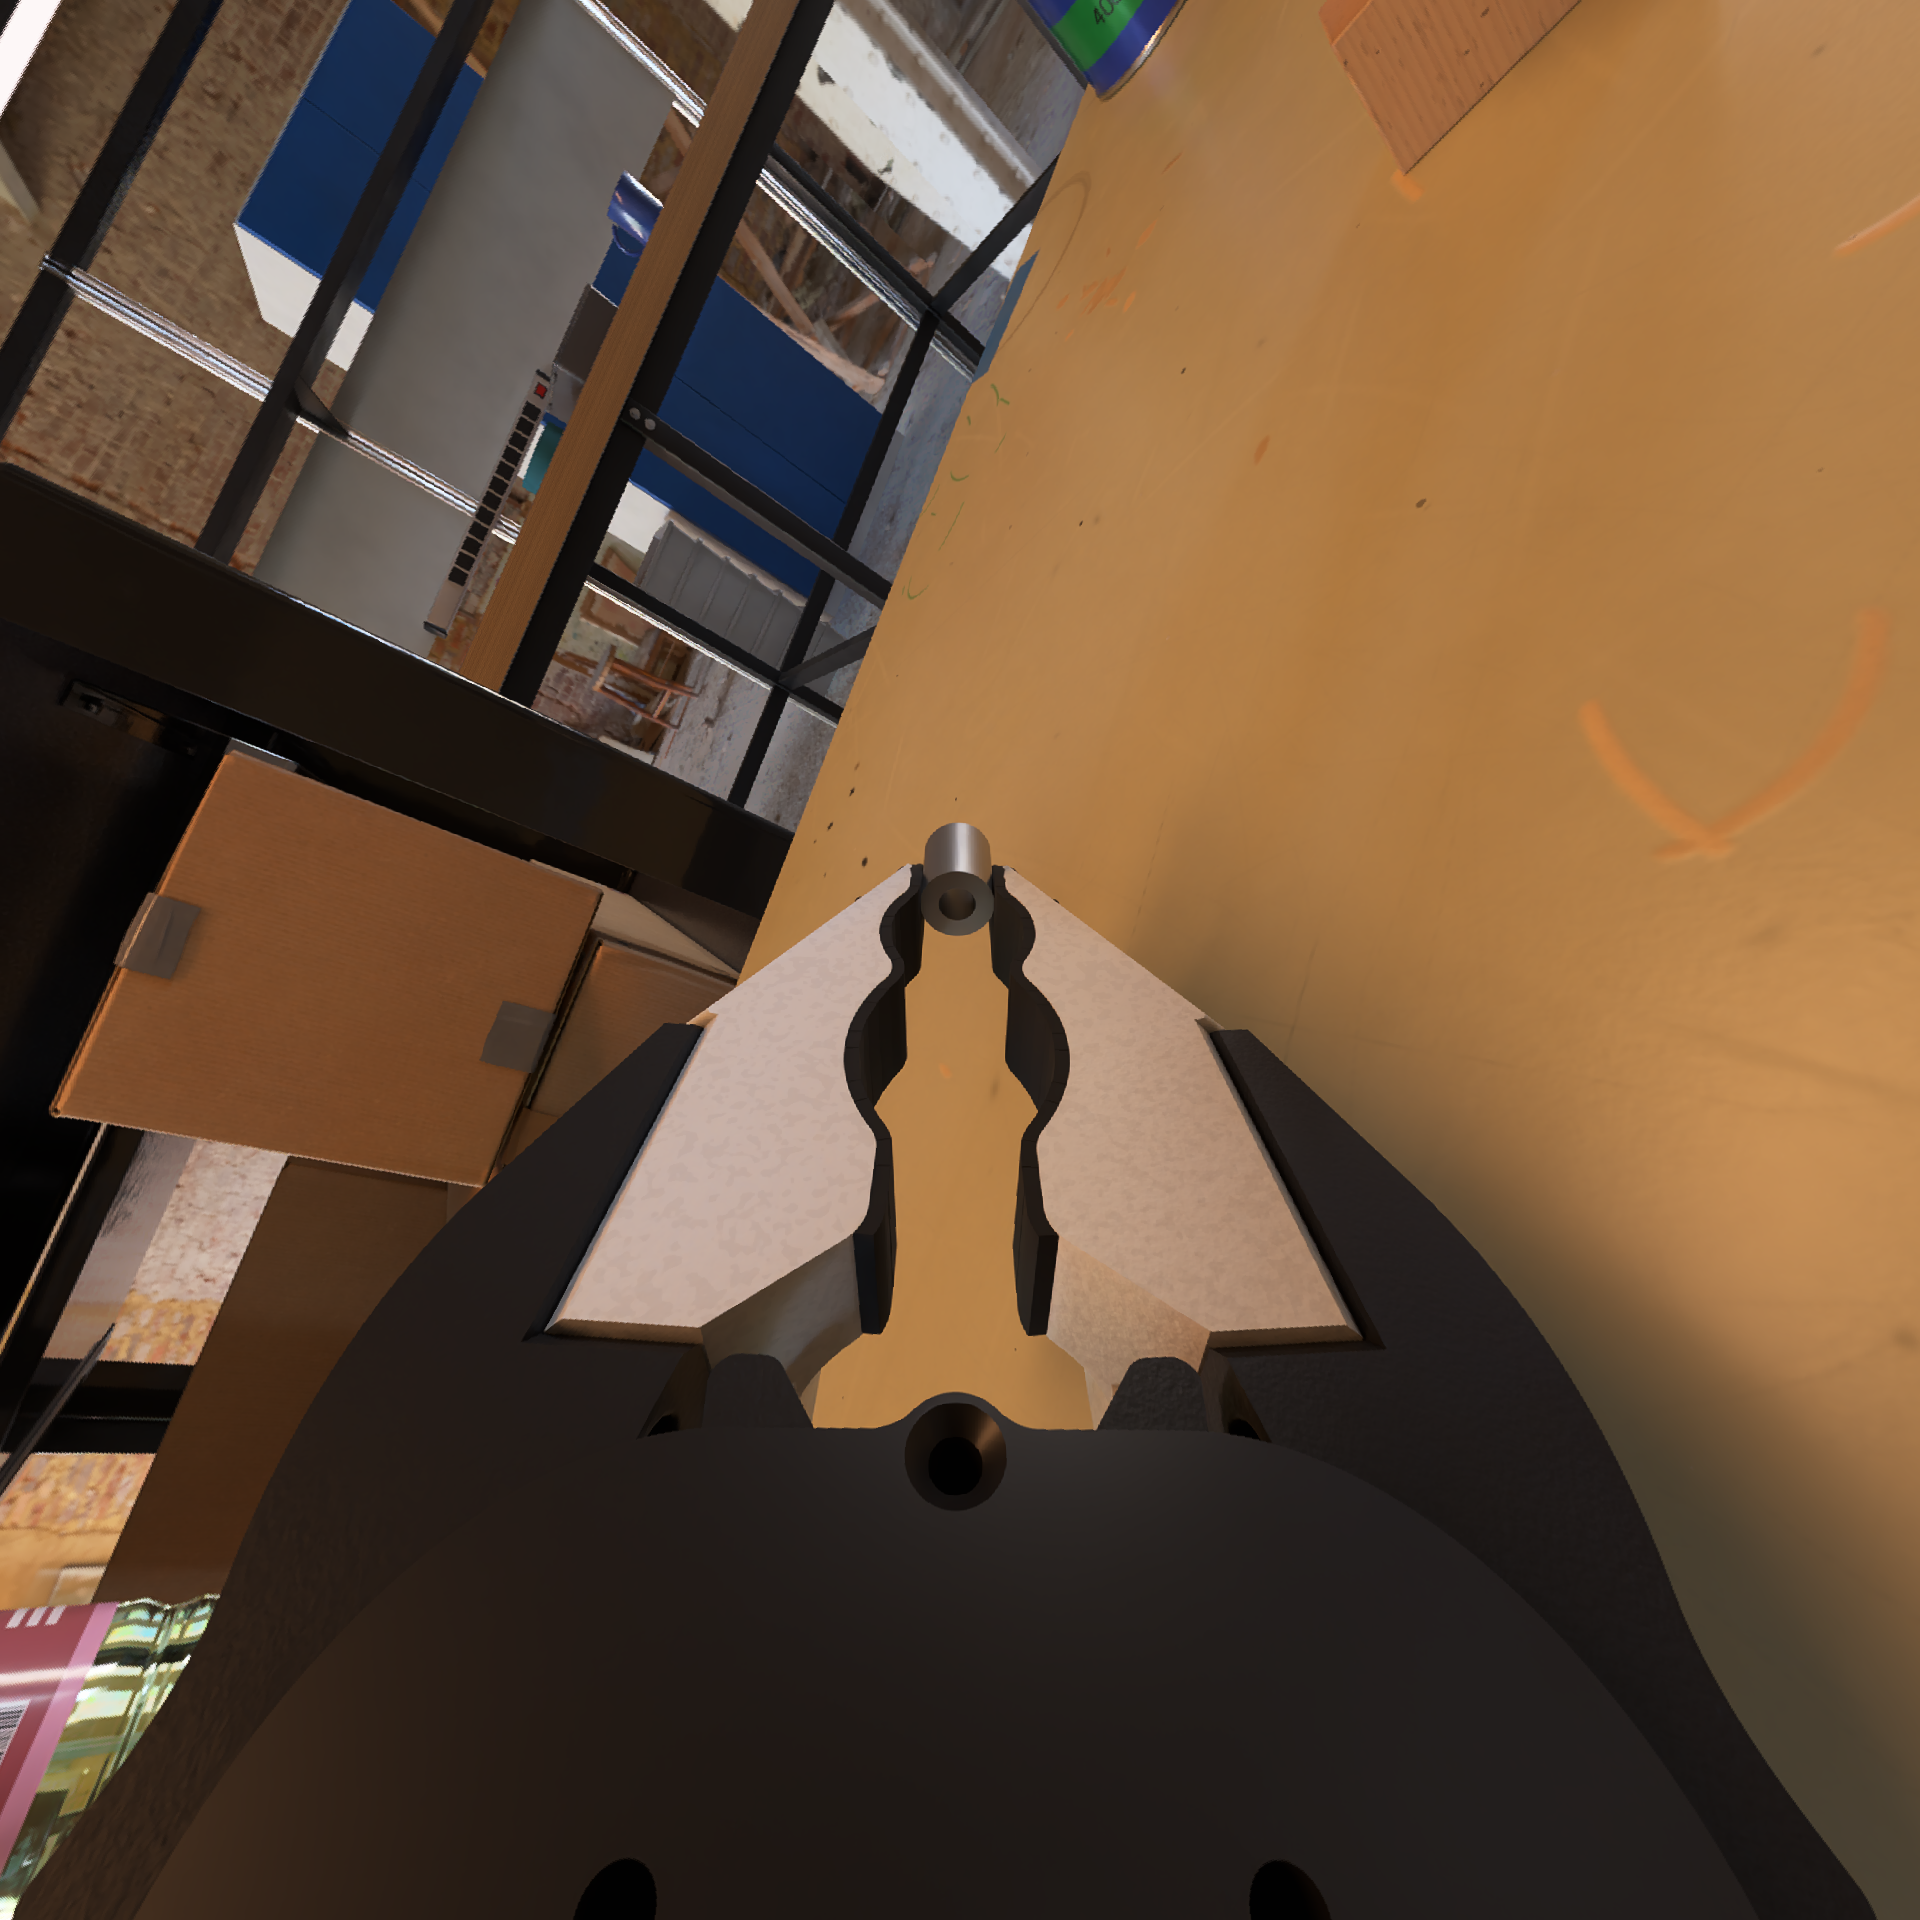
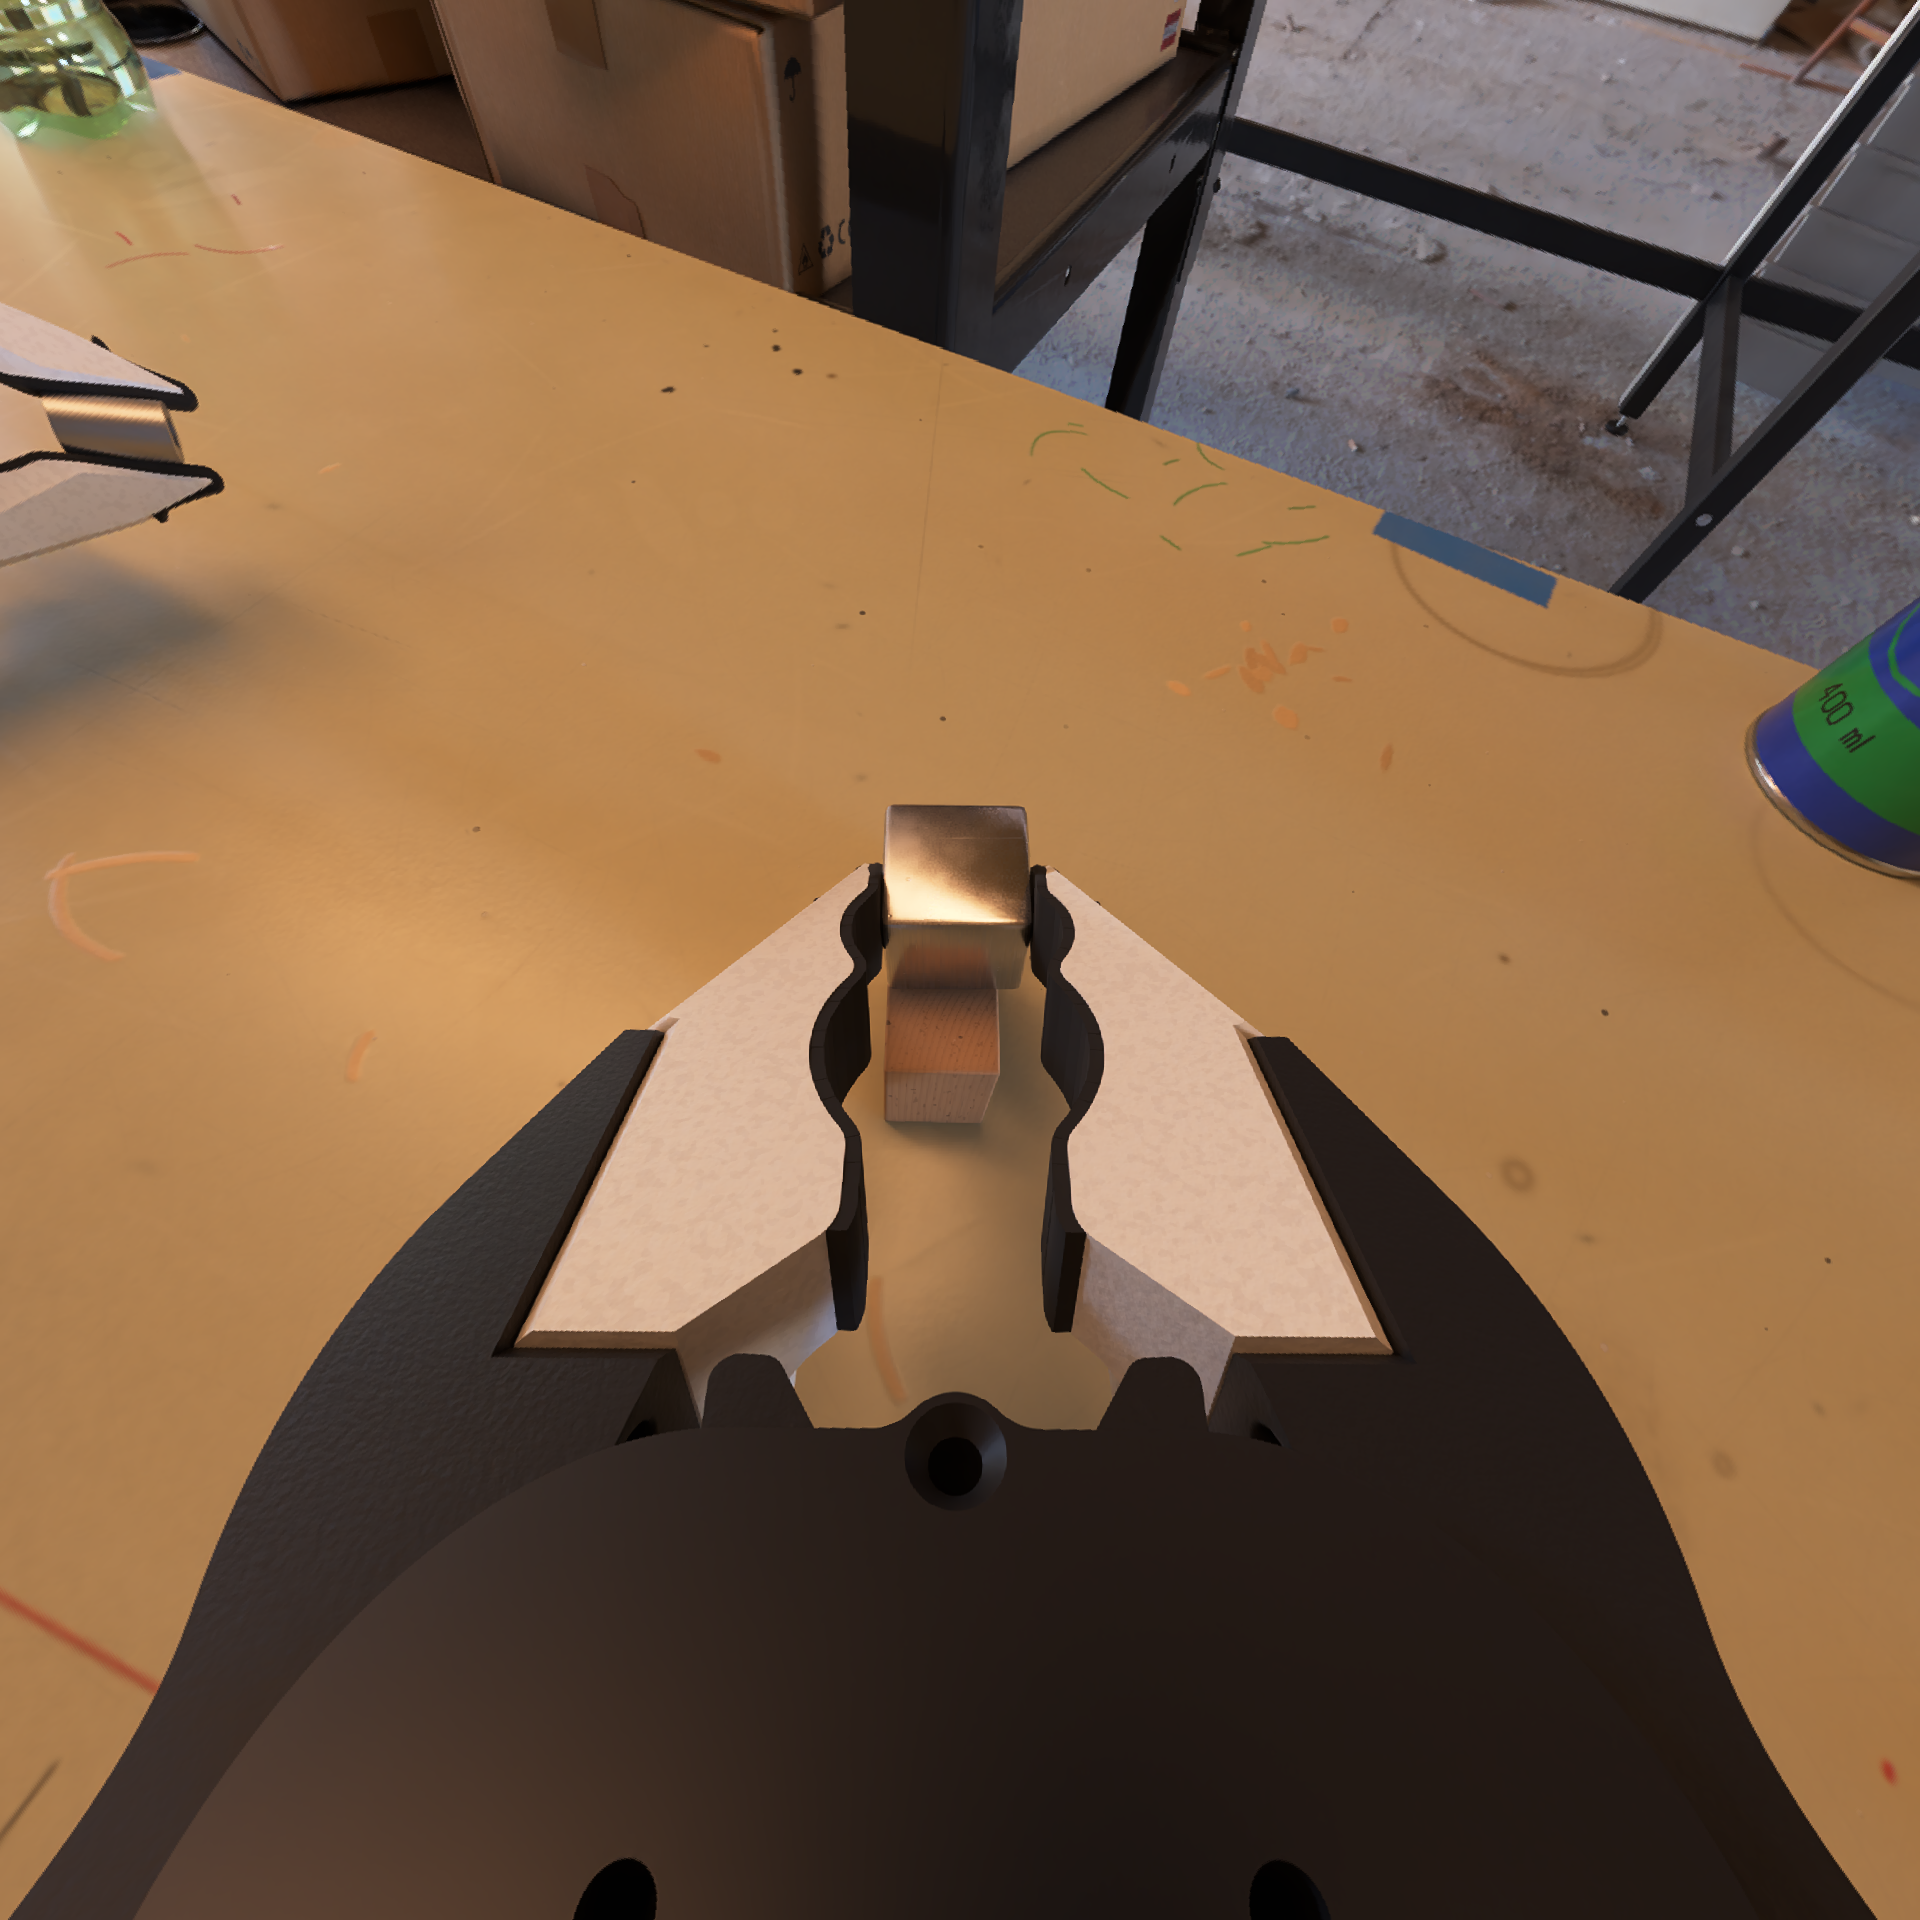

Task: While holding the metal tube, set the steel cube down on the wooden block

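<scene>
Right wrist view alone shows jaws gripping steel cube [image 2: 956,868]; left's clamp metal tube [image 1: 957,896].

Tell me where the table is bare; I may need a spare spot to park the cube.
Free: the wide tabletop between the left gripper and the can, and the near left. Crowded: directly under the right gripper, where the steel cube hangs over the wooden block.
</scene>
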{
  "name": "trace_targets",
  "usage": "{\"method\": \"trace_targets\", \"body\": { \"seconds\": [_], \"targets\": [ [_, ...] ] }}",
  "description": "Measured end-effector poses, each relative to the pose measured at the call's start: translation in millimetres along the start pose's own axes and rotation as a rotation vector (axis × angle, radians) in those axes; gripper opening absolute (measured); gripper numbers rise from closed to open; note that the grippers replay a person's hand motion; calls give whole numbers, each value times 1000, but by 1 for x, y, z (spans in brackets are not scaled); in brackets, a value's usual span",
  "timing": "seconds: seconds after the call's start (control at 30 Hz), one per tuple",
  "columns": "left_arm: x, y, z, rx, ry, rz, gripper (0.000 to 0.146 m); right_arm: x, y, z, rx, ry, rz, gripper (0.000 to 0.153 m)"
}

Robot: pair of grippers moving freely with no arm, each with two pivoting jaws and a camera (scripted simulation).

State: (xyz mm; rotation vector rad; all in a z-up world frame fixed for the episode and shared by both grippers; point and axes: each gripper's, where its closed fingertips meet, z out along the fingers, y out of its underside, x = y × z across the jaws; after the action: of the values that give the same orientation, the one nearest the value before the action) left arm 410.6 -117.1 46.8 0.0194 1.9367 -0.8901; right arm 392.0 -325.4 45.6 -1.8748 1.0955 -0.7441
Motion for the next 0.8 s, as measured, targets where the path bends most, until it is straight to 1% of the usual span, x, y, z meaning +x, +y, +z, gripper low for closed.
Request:
{"method": "trace_targets", "body": {
  "seconds": [0.3,0.47,0.67,0.8],
  "targets": [
    [2,0,-1,0,4,11,11,-5,1,0,1,-20,-28,31],
    [9,-1,-19,34,18,39,11,-7,-1,-1,13,-24,-44,36],
    [12,15,-50,60,29,98,11,-10,-4,-5,55,-30,-62,42],
    [12,36,-59,70,36,225,11,-8,-4,-4,46,-31,-52,43]
  ]
}}
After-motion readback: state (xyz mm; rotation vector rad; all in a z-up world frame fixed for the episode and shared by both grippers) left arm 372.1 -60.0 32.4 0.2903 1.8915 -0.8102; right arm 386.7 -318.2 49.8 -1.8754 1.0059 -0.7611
